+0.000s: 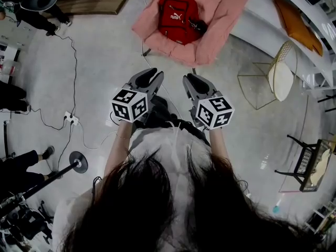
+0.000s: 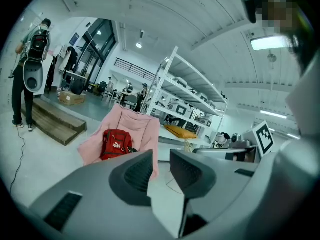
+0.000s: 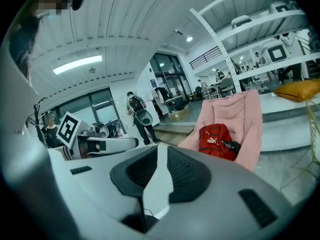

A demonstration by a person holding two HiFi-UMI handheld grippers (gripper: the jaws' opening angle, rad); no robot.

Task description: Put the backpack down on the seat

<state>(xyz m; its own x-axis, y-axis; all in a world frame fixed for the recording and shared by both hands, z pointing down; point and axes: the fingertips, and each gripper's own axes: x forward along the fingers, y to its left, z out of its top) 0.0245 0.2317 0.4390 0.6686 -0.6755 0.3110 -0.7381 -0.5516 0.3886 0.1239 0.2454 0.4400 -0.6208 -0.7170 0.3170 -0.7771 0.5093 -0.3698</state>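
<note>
Our red backpack (image 1: pixel 177 19) lies on the pink seat (image 1: pixel 226 9), well apart from both grippers. Our left gripper (image 1: pixel 152 74) holds nothing, jaws slightly parted; our right gripper (image 1: pixel 191 79) is empty too, its gap narrower.

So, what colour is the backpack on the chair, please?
The backpack is red, clearest in the head view.

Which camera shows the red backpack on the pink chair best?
The head view: it looks down on the whole backpack in the pink chair, unobstructed. Both gripper views show it smaller, from the front, beyond their jaws.
</note>
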